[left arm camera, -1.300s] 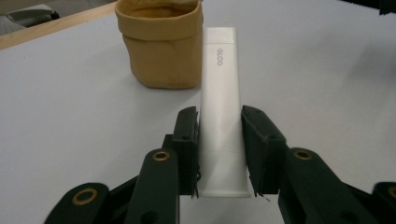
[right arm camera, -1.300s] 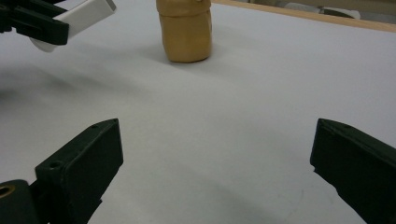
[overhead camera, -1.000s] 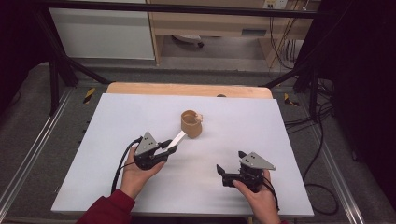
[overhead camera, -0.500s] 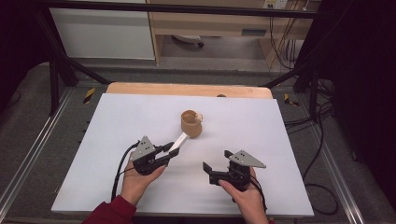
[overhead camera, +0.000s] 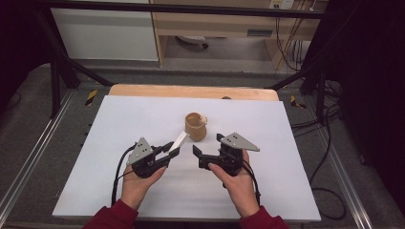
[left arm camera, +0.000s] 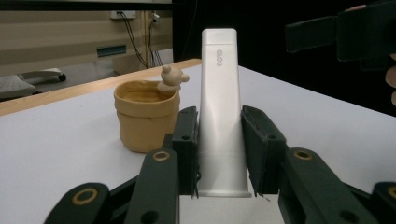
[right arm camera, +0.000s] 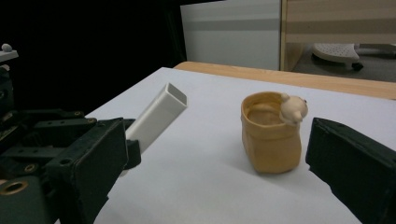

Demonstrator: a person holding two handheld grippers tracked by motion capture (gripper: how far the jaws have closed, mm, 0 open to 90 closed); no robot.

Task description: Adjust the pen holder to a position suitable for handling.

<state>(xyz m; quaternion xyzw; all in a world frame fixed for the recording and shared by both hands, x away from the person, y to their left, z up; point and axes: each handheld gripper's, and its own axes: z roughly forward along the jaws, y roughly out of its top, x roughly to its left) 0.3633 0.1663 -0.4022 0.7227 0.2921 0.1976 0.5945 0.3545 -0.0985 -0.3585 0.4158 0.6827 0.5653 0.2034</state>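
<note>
On the white table [overhead camera: 119, 191], the left gripper [overhead camera: 173, 150] pinches a white tube [left arm camera: 220, 116] by its lower end, tip angled toward the tan pot [overhead camera: 196, 127]. The right gripper [overhead camera: 206, 150], jaws spread and empty, sits just beside the pot's near side. The left gripper view reveals a small bear figure [left arm camera: 172, 77] on the pot's rim.
</note>
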